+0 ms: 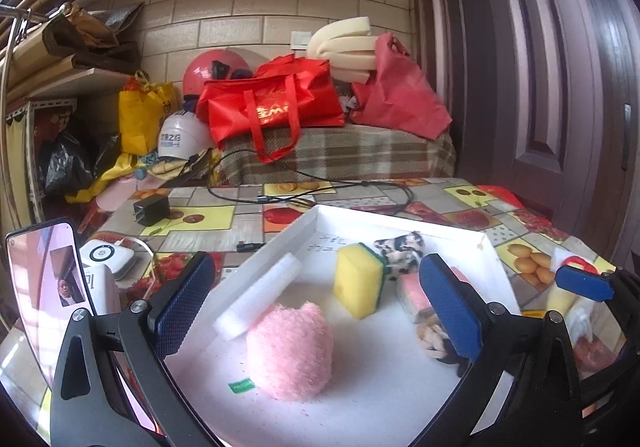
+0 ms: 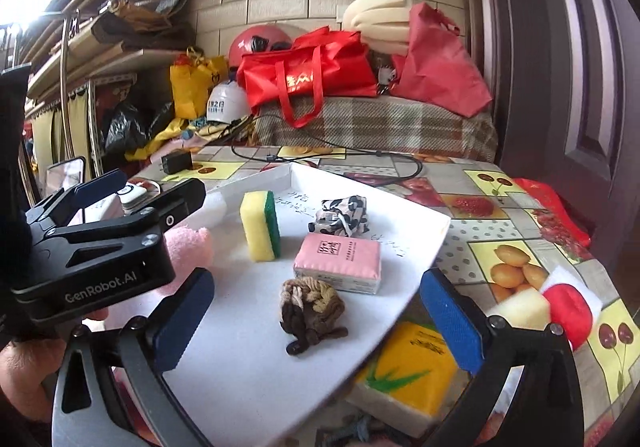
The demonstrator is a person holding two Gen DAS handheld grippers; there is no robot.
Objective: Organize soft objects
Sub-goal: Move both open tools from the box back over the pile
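Nearest the left wrist camera, the left tongs (image 1: 316,299) stand spread as wide as they go, with nothing gripped; their blue pads (image 1: 184,303) flank a fluffy pink ball (image 1: 290,351) that lies loose on the white tray (image 1: 400,367) just ahead of them, touching neither pad. A white foam roll (image 1: 258,295) leans along the tray's left wall, touching the ball's far side. Further in, a yellow and green sponge (image 1: 358,279) stands on edge, with a black-and-white patterned cloth bundle (image 1: 402,251) behind it and a pink tissue pack (image 1: 414,293) to its right, partly hidden by the right pad. A phone (image 1: 44,287) stands at the left edge, and a black charger (image 1: 151,209) sits on the fruit-patterned worktop (image 1: 208,215) beyond the tray. In the right wrist view, the right tongs (image 2: 316,317) are likewise fully apart and empty, and a brown knotted bundle (image 2: 310,311) lies on the tray (image 2: 248,367) between and just beyond the pads, free of both. The tissue pack (image 2: 338,261) sits just behind it, then the sponge (image 2: 260,225) and the patterned cloth (image 2: 342,215). The left tongs (image 2: 140,191) reach in from the left above the pink ball (image 2: 188,251). A yellow tissue pack (image 2: 408,371) lies off the tray, under its near right edge.
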